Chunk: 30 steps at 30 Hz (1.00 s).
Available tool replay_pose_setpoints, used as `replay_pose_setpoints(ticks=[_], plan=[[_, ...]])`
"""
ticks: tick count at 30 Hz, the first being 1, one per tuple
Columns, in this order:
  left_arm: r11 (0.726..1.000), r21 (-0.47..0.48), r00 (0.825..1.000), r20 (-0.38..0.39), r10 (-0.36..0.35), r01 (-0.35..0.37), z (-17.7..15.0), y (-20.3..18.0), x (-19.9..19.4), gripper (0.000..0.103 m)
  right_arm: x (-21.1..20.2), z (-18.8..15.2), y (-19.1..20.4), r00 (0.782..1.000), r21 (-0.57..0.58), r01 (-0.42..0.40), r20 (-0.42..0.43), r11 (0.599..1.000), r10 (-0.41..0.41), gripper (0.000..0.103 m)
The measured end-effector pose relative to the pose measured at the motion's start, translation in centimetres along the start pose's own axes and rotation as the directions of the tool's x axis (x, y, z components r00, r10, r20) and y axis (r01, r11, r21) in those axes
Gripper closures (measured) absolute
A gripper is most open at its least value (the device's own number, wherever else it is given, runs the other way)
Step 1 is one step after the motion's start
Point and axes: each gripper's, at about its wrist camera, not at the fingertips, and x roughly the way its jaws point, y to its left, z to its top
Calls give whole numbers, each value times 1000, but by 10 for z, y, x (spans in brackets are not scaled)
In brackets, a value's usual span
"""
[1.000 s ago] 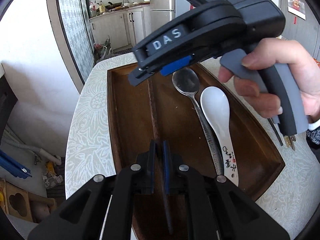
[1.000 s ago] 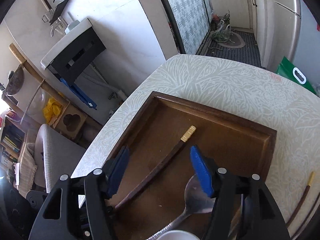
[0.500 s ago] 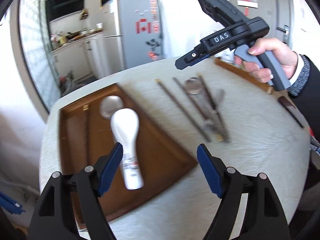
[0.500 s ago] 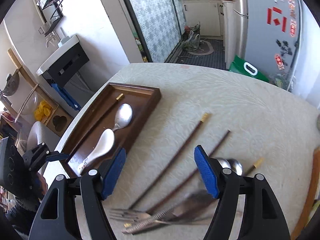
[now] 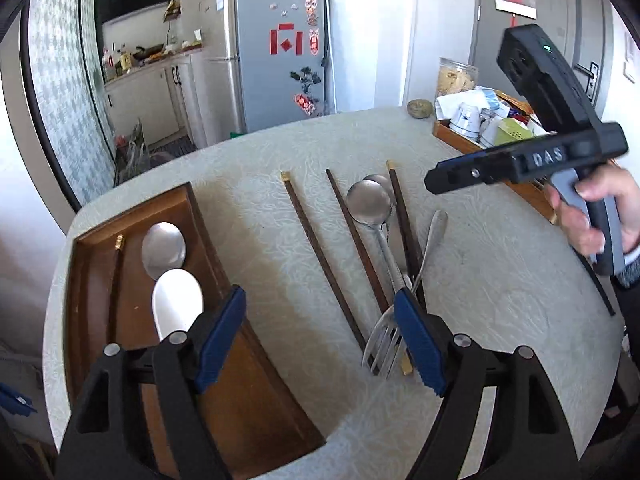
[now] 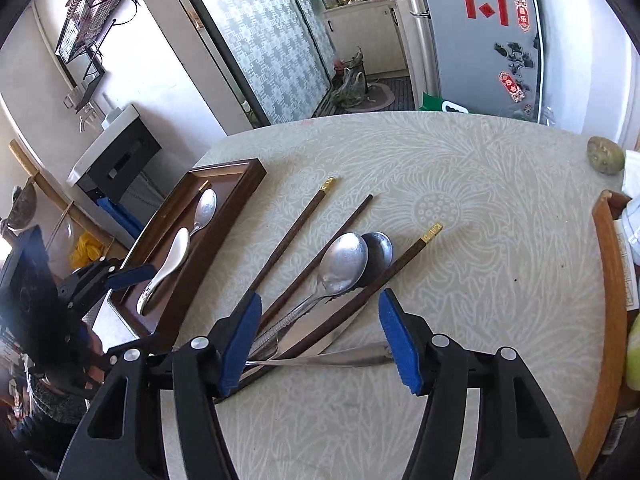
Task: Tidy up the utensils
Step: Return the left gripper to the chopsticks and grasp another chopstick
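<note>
Two hand-held tools hover over a round desk (image 6: 480, 200) midway through a utensil sort. The left tool (image 5: 320, 336) stands wide and empty above the near edge of the wooden tray (image 5: 92, 240), which already holds a metal spoon (image 5: 164, 246), a white ceramic spoon (image 5: 176, 300) and one chopstick (image 5: 116, 276), lined up lengthwise, apparently so that like pieces share a bay. The right tool (image 6: 320, 340), jaws at a middling gap after just closing a little, holds nothing and points at the unsorted pile on the desk just right of the tray: three chopsticks (image 6: 288, 232), a steel spoon (image 6: 340, 260) overlapping a darker one (image 6: 380, 248), and a fork (image 5: 384, 340), probably the next pick. White letters on the right tool's body read "DAS" (image 5: 548, 157). The fridge magnets' red characters (image 6: 486, 4) are too small to read.
</note>
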Motion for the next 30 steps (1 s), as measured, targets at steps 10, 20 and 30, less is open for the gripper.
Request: replay_pose_setpoints(ticks=[10, 20, 30], plan=[[998, 5, 987, -147, 61, -61, 1, -12, 53, 52, 14, -3, -4, 999, 18, -44, -11, 999, 44, 41], [997, -8, 984, -160, 73, -75, 0, 2, 52, 59, 11, -2, -1, 998, 18, -66, 0, 998, 66, 41], [998, 59, 989, -140, 47, -39, -4, -17, 48, 98, 30, 19, 2, 996, 58, -84, -4, 995, 84, 41]])
